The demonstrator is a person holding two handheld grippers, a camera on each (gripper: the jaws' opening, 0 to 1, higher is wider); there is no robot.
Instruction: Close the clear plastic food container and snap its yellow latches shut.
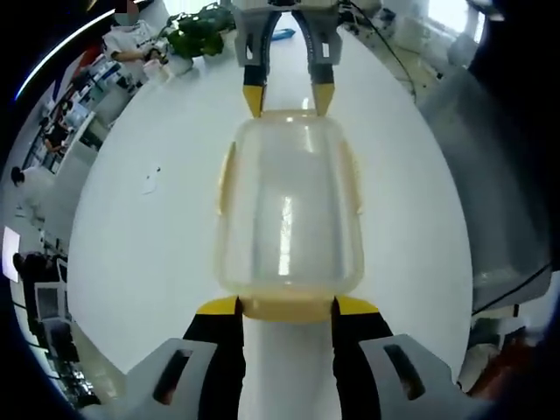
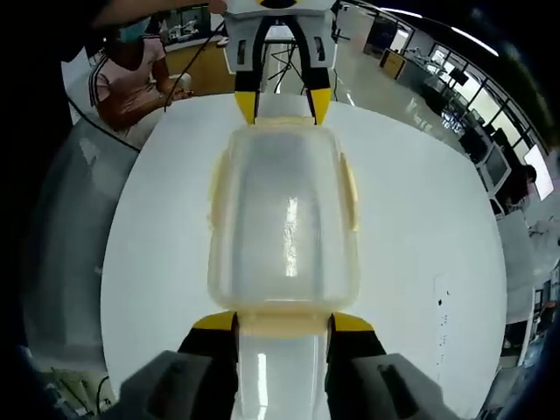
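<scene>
Left gripper (image 1: 286, 306): jaws spread, yellow tips standing either side of the near end latch (image 1: 286, 308) of the container; not clamped on anything that I can make out. In the right gripper view it comes in at the far end (image 2: 283, 107), tips at the opposite latch.
Right gripper (image 2: 283, 322): likewise parted, tips flanking the end latch (image 2: 283, 324) on its own side; in the left gripper view it reaches in from the far end (image 1: 289, 98).
Clear plastic food container (image 1: 289, 206): lying between the two grippers, one at each short end, near the middle of the white table (image 1: 140, 236).
Lid (image 2: 284, 214): already seated on the body and looks level.
Side latches (image 2: 350, 194): pale yellow tabs lie along both long sides; whether they are snapped down or only resting I cannot tell.
Progress: closing appears done; latching is the part in hand. The two end latches seem the next to press, then any side ones not yet home.
Surroundings: a seated person (image 2: 131, 79) beyond the table, a potted plant (image 1: 199, 33) at its far edge.
</scene>
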